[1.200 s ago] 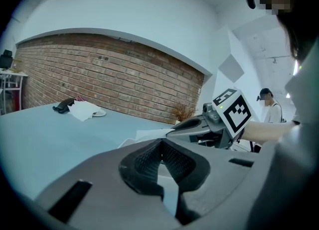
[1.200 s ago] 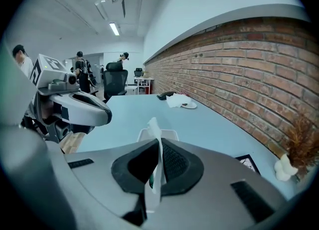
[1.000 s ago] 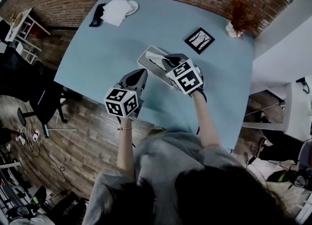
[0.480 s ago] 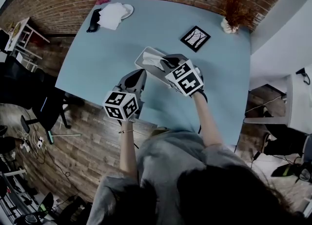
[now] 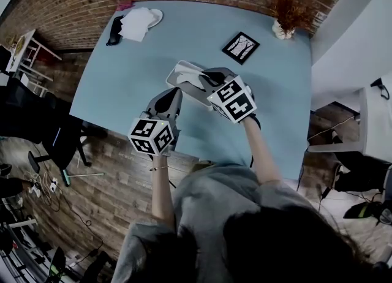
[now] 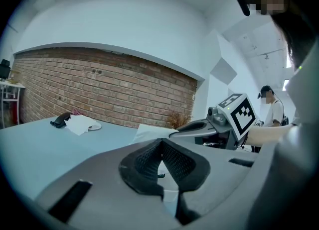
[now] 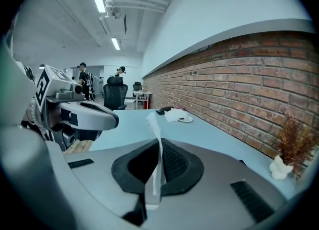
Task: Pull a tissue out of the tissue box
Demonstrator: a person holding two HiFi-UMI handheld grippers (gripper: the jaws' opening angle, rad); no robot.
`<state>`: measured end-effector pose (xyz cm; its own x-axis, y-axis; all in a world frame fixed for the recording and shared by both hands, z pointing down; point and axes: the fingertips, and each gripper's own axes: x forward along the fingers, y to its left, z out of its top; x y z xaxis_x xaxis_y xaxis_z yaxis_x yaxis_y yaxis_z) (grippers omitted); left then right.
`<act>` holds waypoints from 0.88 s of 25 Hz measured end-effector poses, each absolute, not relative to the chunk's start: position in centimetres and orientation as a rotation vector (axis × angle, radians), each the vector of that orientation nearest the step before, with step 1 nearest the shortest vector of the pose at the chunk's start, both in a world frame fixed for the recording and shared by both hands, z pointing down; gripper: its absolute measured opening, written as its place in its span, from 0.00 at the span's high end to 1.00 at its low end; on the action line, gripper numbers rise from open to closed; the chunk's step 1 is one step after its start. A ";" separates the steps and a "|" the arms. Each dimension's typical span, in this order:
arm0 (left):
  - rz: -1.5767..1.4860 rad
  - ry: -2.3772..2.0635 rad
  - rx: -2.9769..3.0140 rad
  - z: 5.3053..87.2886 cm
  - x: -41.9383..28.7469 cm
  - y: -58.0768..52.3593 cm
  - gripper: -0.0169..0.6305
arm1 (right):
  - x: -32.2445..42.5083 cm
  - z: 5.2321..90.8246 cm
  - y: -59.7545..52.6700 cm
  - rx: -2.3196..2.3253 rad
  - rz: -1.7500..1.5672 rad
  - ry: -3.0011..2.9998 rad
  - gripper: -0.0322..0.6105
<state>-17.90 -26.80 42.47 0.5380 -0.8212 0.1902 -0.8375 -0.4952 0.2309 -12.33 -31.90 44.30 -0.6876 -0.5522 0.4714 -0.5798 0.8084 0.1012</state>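
Note:
The tissue box lies flat near the middle of the blue table, with a white tissue rising from its slot. My right gripper is over the box and shut on that tissue. In the right gripper view the tissue stands as a thin white strip pinched between the dark pads of the right gripper. My left gripper hovers just in front of the box on its near left, its jaws shut to a point with nothing seen in them. In the left gripper view the left gripper points toward the tissue.
At the table's far right stand a framed picture and a white vase of dried plants. A white cloth on a plate and a dark object lie at the far left corner. An office chair stands off the table's left edge.
Both grippers have risen a little. The right one has kept its hold on the tissue, which has come slightly further up out of the box.

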 end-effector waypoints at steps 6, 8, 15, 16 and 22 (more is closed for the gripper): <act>0.067 -1.389 2.510 41.5 -17.3 -26.6 0.97 | -11.8 42.8 -31.5 0.854 0.080 -2.571 0.95; 0.064 -1.392 2.519 41.1 -17.2 -26.5 0.97 | -11.6 42.0 -31.4 0.858 0.079 -2.599 0.95; 0.048 -1.413 2.545 40.3 -16.7 -25.6 0.97 | -10.7 40.7 -30.1 0.838 0.027 -2.656 0.95; 0.045 -1.415 2.549 40.2 -16.6 -25.5 0.97 | -10.5 40.6 -29.8 0.832 0.013 -2.665 0.95; 0.007 -1.437 2.573 39.6 -16.0 -24.3 0.97 | -9.4 40.2 -28.2 0.845 -0.029 -2.706 0.95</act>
